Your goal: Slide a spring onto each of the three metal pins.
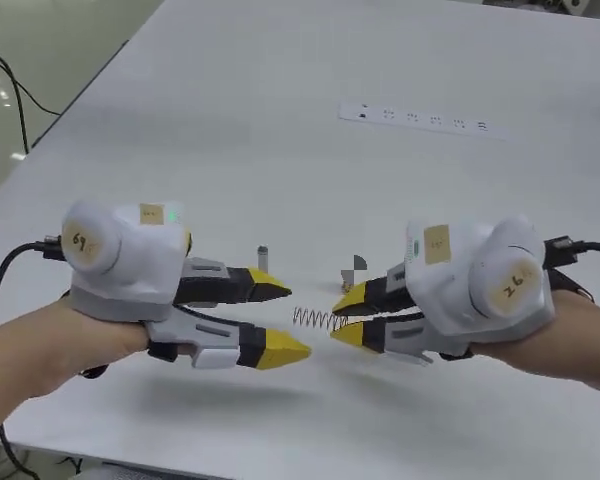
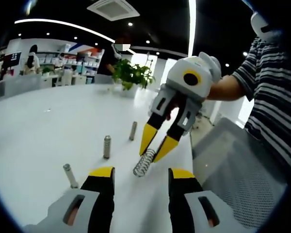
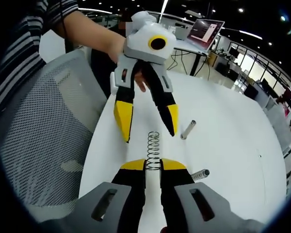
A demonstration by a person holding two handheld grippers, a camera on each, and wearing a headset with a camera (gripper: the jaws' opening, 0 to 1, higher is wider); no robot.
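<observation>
- Head view: my right gripper point(image 1: 345, 315) is clamped on one spring point(image 1: 315, 320). The spring's free end reaches the gap between the spread jaws of my left gripper point(image 1: 280, 320).
- Left gripper view: three pins stand beyond my left jaw: near pin point(image 2: 70, 175), middle pin point(image 2: 106, 146), far pin point(image 2: 133, 130).
- Right gripper view: the spring juts straight ahead of my clamped jaws. I'd line its bore up with a pin before sliding.

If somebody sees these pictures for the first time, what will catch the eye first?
First, the thin spring, pinched by one end in the right gripper and held out sideways toward the open left gripper, low in the head view. Next, the three metal pins, which stand upright in a rough row on the white table just beyond the grippers.
</observation>
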